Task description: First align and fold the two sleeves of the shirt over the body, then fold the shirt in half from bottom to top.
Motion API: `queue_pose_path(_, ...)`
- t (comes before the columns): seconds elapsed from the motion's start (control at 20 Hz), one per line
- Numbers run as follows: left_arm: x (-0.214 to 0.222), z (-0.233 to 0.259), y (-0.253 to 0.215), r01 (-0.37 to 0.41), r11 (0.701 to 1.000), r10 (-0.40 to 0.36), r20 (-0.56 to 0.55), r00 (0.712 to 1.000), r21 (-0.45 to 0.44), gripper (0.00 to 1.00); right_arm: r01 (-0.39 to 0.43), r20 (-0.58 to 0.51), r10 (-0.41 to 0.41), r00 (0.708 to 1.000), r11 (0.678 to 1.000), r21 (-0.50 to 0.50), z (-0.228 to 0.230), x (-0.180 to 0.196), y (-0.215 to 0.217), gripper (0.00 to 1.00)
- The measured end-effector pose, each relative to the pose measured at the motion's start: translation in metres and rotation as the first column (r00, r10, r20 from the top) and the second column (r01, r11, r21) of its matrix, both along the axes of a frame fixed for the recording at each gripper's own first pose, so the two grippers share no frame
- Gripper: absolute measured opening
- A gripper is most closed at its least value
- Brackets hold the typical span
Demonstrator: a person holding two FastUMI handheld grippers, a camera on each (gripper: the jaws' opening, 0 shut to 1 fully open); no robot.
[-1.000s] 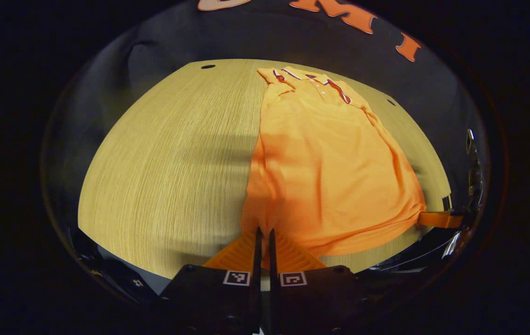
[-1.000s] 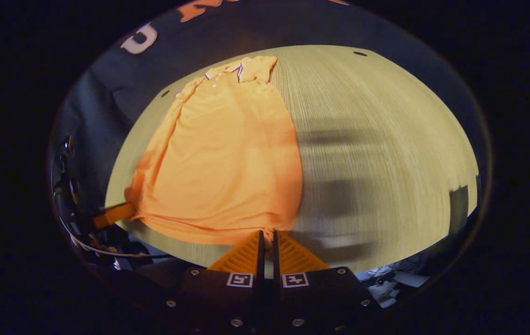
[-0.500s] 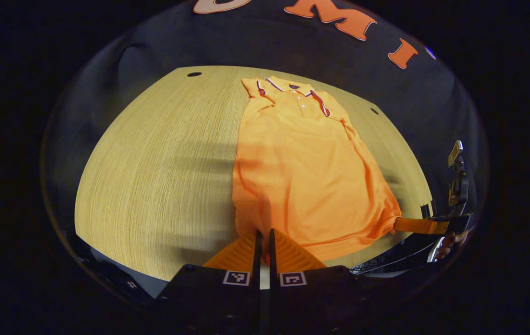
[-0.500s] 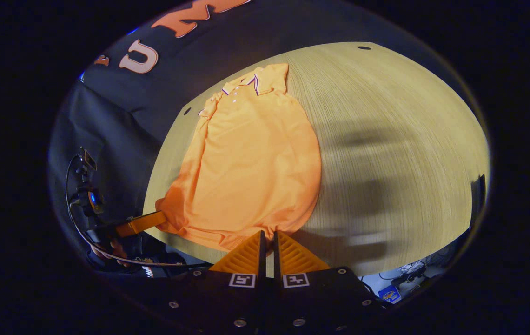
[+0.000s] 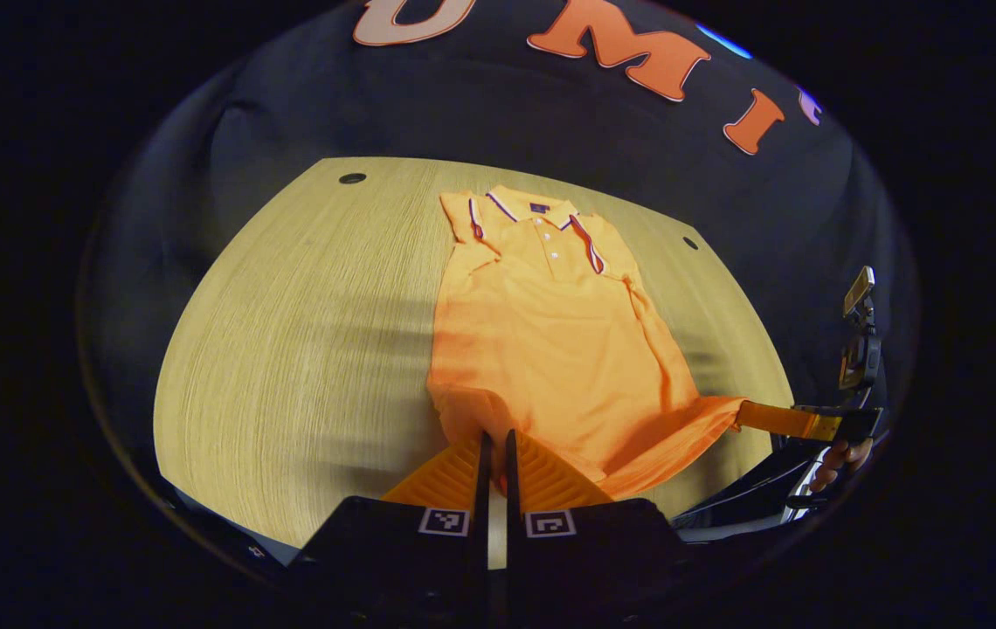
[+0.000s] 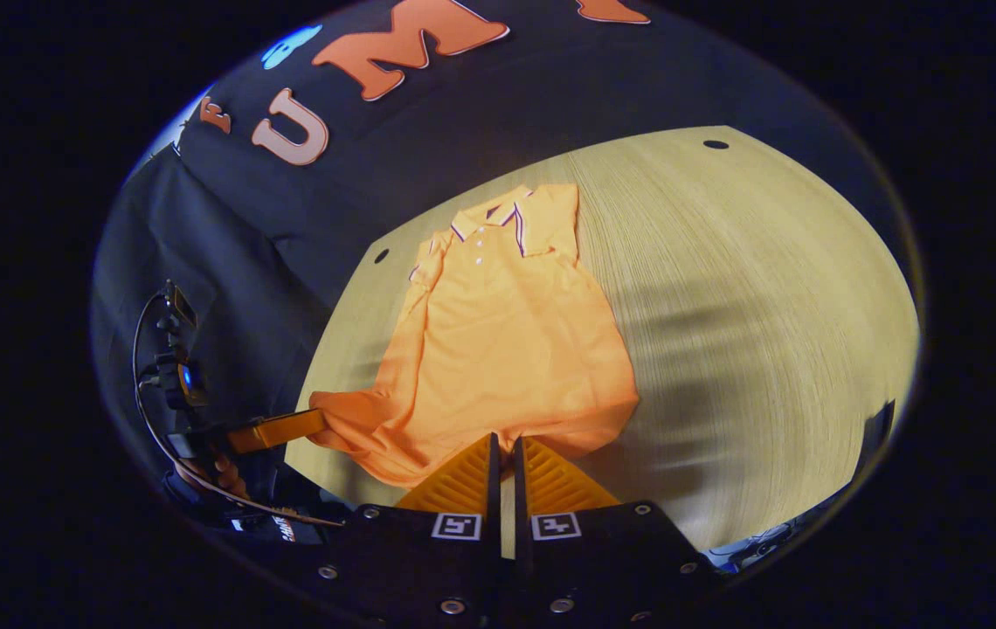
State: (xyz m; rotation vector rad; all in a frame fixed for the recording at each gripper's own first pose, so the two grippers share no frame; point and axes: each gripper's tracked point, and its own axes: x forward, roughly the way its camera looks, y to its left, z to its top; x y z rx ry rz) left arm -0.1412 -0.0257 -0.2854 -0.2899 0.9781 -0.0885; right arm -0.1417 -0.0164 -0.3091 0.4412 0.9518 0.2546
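Wood-grain table (image 5: 288,349) fills the booth floor of both views, and the orange polo shirt (image 5: 550,349) lies on it, collar (image 5: 533,214) at the far end toward the dark wall and hem at the near end toward the person. Its outline is narrow, with folded edges running down both sides from the collar, so the sleeves look already laid over the body. The left gripper (image 5: 494,454) is closed on one near hem corner, and the right gripper (image 6: 503,459) is closed on the other; each also shows from the side in the opposite view, pinching cloth that stretches toward it. The near edge hangs raised between them while the collar end rests flat, which fits the start of carrying the hem up to the collar. Holding both corners keeps that edge straight. How much cloth sits between each pair of fingers is hidden by the fingers themselves, and the tucked sleeves cannot be made out.
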Motion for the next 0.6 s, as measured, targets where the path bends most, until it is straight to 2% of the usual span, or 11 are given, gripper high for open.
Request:
queue_pose_path(0.3, 0.059, 0.029, 0.008, 0.036, 0.999, -0.037, 0.079, 0.996, 0.004, 0.09, 0.032, 0.047, -0.031, 0.998, 0.999, -0.019, 0.026, 0.042, -0.012, 0.07)
queue_pose_path(0.6, 0.112, 0.05, 0.016, 0.068, 0.998, -0.069, 0.133, 0.989, 0.011, 0.09, 0.064, 0.116, -0.059, 0.992, 0.997, -0.045, 0.05, 0.105, -0.01, 0.07)
